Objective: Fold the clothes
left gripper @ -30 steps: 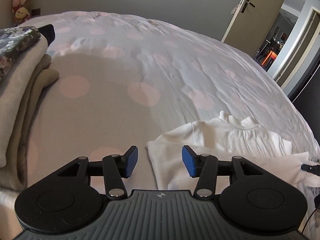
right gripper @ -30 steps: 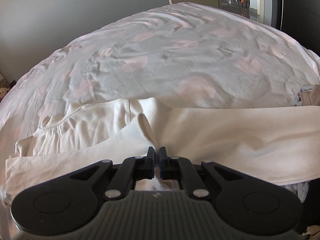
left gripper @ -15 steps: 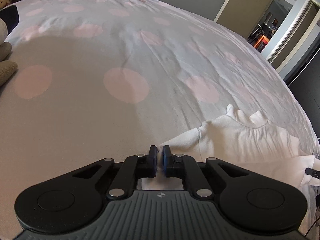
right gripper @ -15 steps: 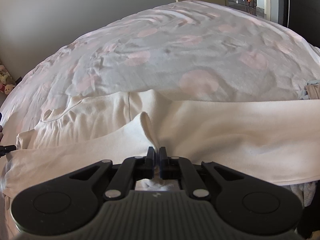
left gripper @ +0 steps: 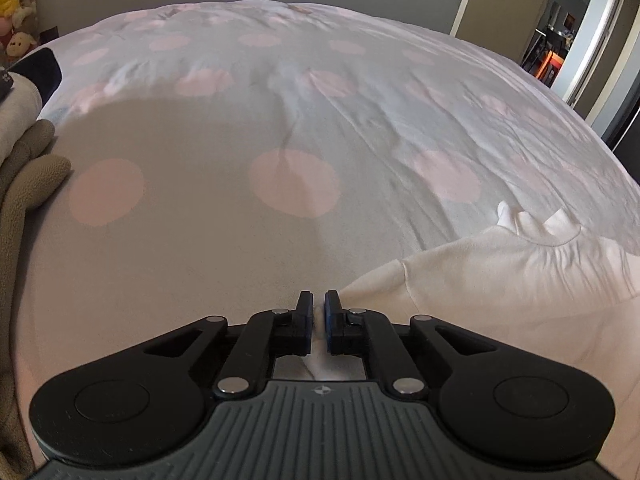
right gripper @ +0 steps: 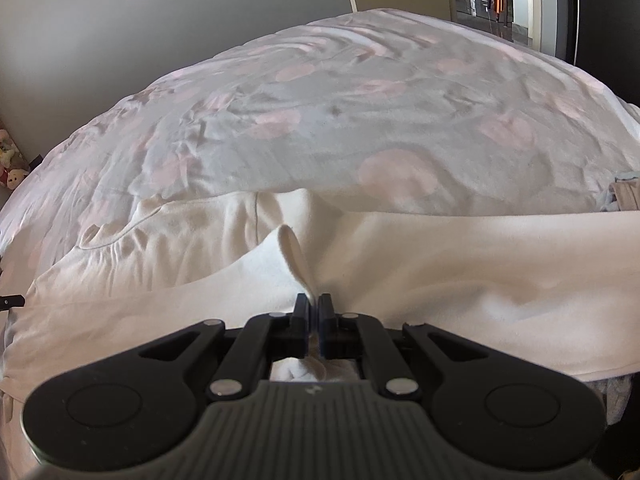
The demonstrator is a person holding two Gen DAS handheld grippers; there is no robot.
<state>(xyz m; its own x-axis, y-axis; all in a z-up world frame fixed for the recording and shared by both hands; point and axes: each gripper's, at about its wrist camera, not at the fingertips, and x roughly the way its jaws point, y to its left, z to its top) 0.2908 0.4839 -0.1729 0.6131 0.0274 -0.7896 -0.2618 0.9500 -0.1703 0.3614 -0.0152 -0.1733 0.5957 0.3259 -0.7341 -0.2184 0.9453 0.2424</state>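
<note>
Closed now on a corner of the cream top (left gripper: 500, 280), the left gripper (left gripper: 318, 322) has dropped in from where it hovered with jaws wide apart a second ago; its pads (left gripper: 306, 320) pinch a thin fold of white cloth, easing open slightly but with the fabric between them. On the other side, the right gripper (right gripper: 314, 322) has kept its place, jaws pressed tight on a raised pleat near the garment's lower edge.

With both edges in hand, the fold appears ready to begin. Doing it well probably means lifting both corners together, keeping the cloth taut between them, and carrying the near edge towards the ruffled collar (left gripper: 536, 220) so the layers land square. A slackening left pinch could let that corner slip.

From the left wrist view, the stack of folded clothes (left gripper: 24, 184) shows at the far left edge, with plush toys (left gripper: 14, 0) beyond and an open doorway (left gripper: 560, 40) at the far right. Only the right wrist view takes in the garment's full spread, lying flat across the polka-dot duvet (right gripper: 360, 128) with its long sleeve (right gripper: 500, 248) stretched out rightward, and a small beige item (right gripper: 624, 196) at the bed's far right edge.
</note>
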